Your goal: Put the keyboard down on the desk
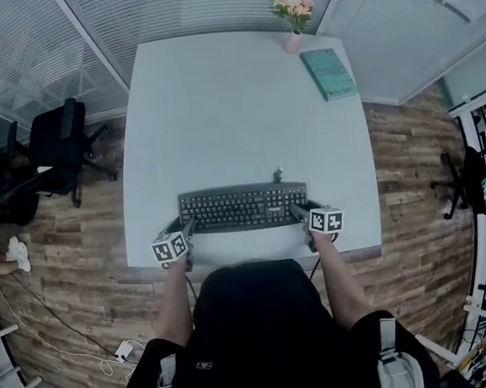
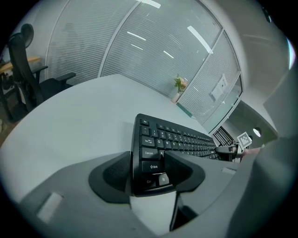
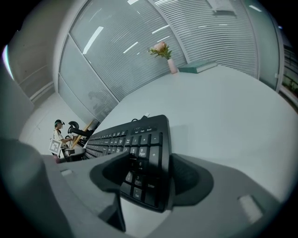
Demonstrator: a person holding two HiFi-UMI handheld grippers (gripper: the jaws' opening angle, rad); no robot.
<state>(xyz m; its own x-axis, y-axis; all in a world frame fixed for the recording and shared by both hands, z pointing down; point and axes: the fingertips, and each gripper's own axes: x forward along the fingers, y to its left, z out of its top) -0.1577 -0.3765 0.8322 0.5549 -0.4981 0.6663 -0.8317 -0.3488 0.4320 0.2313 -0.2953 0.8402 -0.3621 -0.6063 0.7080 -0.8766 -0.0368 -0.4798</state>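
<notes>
Looks nearly done: keyboard (image 1: 243, 208) flat on desk (image 1: 232, 102) near front edge. Jaws of left gripper (image 1: 186, 229) and right gripper (image 1: 299, 213) wide apart around its ends, apparently not clamping. Remains only to pull clear.

A black keyboard (image 2: 186, 139) is seen lying on the pale surface (image 2: 79, 125). Its near end, at the Shift and Ctrl keys, is flanked by the tongs of the left gripper (image 2: 150, 169), held apart. A vase of flowers (image 2: 178, 88) is set at the far edge.

Overhead view, two low keyboard (image 1: 243, 207) close-ups
</notes>
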